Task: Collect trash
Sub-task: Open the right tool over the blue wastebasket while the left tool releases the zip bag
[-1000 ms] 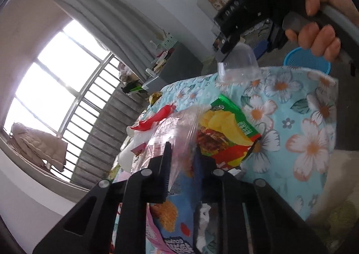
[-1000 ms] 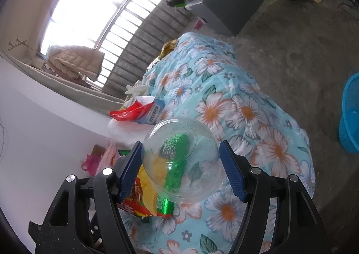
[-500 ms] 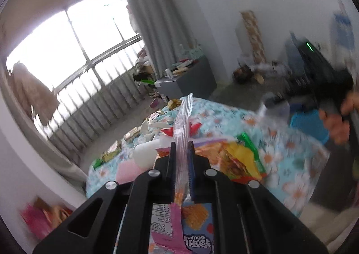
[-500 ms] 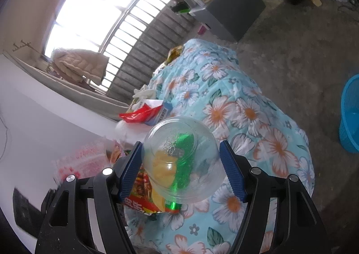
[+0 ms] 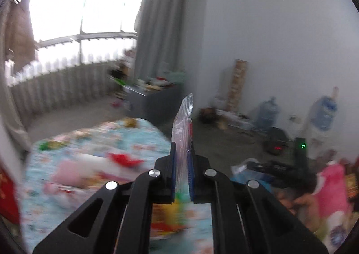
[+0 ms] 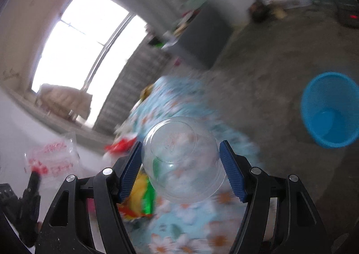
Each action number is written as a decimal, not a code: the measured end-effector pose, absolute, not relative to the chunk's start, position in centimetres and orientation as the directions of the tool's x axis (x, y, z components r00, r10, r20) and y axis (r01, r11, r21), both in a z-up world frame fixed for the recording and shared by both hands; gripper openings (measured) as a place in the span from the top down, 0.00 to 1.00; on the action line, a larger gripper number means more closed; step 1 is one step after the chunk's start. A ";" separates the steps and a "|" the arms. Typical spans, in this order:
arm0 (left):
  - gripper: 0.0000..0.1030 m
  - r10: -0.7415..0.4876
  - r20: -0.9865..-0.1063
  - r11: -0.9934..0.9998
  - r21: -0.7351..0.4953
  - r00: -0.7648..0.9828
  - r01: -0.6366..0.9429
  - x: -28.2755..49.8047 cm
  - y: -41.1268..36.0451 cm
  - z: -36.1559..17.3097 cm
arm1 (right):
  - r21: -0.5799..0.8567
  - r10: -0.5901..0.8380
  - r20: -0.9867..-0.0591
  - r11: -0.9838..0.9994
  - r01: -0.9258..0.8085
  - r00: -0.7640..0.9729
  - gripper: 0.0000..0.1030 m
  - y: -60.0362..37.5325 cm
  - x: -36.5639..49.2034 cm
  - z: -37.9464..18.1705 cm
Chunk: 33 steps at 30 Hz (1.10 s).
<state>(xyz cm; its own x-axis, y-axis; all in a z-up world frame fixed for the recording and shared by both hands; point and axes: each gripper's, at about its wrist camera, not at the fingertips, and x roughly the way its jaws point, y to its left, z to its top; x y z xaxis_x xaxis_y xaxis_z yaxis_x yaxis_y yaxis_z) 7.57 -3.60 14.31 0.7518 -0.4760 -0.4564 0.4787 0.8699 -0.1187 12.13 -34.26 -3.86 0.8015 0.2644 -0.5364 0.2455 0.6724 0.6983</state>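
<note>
Left wrist view: left gripper (image 5: 181,173) jaws clenched on clear plastic wrapper (image 5: 182,128), held upright above floral table (image 5: 89,142); right gripper (image 6: 180,171) jaws grasping clear plastic cup (image 6: 181,159) above table, blue bin (image 6: 329,110) on floor beyond it.

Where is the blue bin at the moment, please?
In the right wrist view, the blue bin stands on the floor at the far right, apart from the floral table.
</note>
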 end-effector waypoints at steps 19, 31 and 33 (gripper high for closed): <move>0.90 -0.502 -0.849 0.705 -0.291 0.165 0.647 20.0 -40.0 -5.9 | 0.643 -0.115 -0.707 0.308 0.701 0.698 0.37 -51.5 8.0 -15.8; 0.48 -0.422 -0.902 0.698 -0.255 0.097 0.669 21.5 -46.5 -14.3 | 0.601 -0.107 -0.777 0.163 0.782 0.620 0.21 -55.9 8.5 -23.3; 0.45 -0.435 -0.893 0.691 -0.252 0.113 0.677 21.5 -45.8 -13.3 | 0.596 -0.116 -0.779 0.168 0.785 0.616 0.20 -55.5 8.3 -22.8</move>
<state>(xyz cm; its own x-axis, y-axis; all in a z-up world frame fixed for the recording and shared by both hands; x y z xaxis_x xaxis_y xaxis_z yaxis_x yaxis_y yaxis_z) 21.48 -45.85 -13.26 0.1127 -0.4355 -0.8931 0.6772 0.6914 -0.2517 8.29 -55.47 -22.84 0.6161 -0.1161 -0.7790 0.7852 0.1685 0.5959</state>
